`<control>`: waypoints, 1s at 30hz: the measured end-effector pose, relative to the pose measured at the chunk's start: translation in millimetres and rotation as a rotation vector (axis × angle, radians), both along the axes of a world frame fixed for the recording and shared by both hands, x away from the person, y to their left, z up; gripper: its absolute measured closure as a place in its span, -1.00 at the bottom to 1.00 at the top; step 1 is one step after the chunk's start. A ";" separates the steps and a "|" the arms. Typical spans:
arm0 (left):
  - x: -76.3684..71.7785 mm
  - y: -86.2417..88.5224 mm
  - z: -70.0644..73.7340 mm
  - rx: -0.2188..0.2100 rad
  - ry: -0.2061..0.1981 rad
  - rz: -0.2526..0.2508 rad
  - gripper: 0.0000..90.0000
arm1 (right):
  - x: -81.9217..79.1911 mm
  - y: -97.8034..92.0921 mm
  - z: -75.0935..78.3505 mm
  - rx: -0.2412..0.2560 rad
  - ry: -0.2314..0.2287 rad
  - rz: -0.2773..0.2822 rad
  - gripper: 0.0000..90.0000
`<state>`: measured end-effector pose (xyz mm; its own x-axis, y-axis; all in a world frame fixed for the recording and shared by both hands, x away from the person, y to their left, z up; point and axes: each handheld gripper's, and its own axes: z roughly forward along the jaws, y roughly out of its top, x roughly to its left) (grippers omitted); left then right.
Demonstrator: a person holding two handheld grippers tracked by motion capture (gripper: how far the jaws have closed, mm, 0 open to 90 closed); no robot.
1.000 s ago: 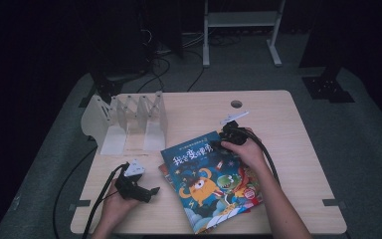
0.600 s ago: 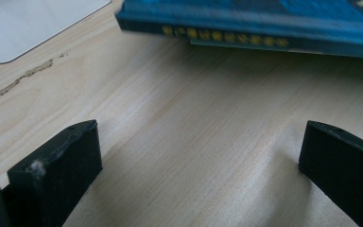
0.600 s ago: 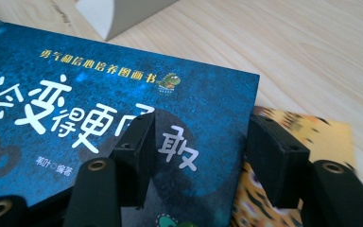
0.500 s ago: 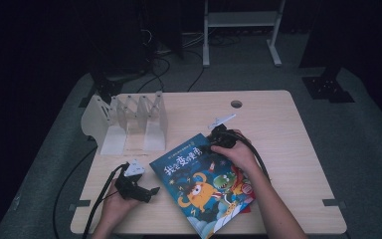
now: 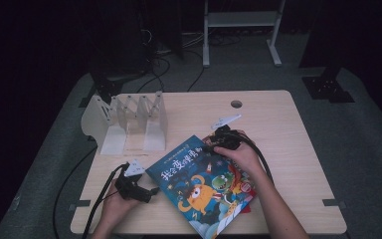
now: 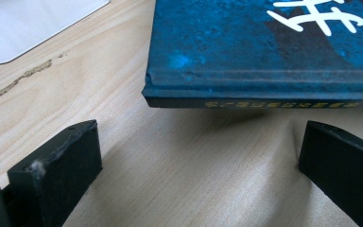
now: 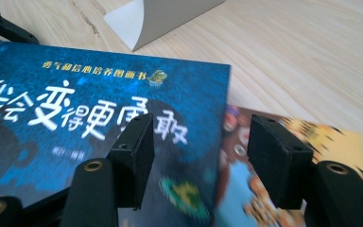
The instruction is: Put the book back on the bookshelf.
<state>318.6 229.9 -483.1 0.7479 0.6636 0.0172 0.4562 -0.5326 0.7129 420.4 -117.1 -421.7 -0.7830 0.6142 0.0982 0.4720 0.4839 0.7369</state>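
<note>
A blue picture book (image 5: 199, 184) with white lettering lies slanted on the wooden table (image 5: 278, 124), on top of a second, colourful book (image 5: 241, 191). My right gripper (image 5: 211, 146) is open at the blue book's far corner. In the right gripper view its jaws (image 7: 201, 130) straddle the blue book's (image 7: 75, 94) right edge, with the lower book (image 7: 321, 137) showing beyond it. My left gripper (image 5: 153, 191) is open and low on the table just left of the blue book. In the left gripper view (image 6: 198, 137) the book's spine corner (image 6: 264, 47) lies ahead, untouched.
A white slotted book rack (image 5: 129, 124) stands at the back left of the table; its base plate (image 6: 33, 23) (image 7: 170, 14) lies close to the book's corner. A cable hole (image 5: 236, 103) is at the far edge. Dark floor and cables surround the table.
The right gripper has moved left and nearer, sliding and turning the blue book toward the left gripper; more of the lower book shows now. The left gripper has stayed put.
</note>
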 end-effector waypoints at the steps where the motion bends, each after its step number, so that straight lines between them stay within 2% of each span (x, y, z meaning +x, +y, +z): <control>1: 0.0 0.0 0.0 -0.001 0.001 0.000 -1.00 | -2.1 -3.6 0.9 0.003 -0.003 -0.006 -0.12; 3: 0.1 0.1 0.0 0.001 -0.001 -0.001 -1.00 | -11.7 -19.6 2.6 0.004 -0.017 -0.024 -0.13; 7: 0.1 -0.1 -0.1 -0.002 -0.003 0.001 -1.00 | -20.3 -33.7 3.1 0.001 -0.019 -0.041 -0.14; 10: 0.0 -0.2 -0.2 -0.004 -0.002 0.001 -1.00 | -30.6 -50.3 3.6 0.019 -0.027 -0.062 -0.12; 13: 0.0 -0.2 -0.2 -0.004 -0.002 0.002 -1.00 | -43.4 -67.5 3.2 0.016 -0.028 -0.091 -0.12; 26: -1.3 3.8 0.9 -0.008 0.004 -0.014 -1.00 | -79.1 -106.9 -4.0 0.046 -0.044 -0.166 -0.13; 28: -2.5 7.1 3.6 -0.007 0.000 -0.010 -0.82 | -84.1 -112.5 -4.6 0.036 -0.050 -0.175 -0.14; 30: -4.5 12.1 8.2 -0.009 0.004 -0.005 -0.80 | -89.3 -117.0 -5.2 0.042 -0.051 -0.182 -0.14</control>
<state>314.1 242.0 -474.9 0.7509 0.6603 0.0081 0.4568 -0.5282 0.7158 331.1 -234.1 -426.9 -0.6642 0.7422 0.0900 0.5106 0.3623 0.7798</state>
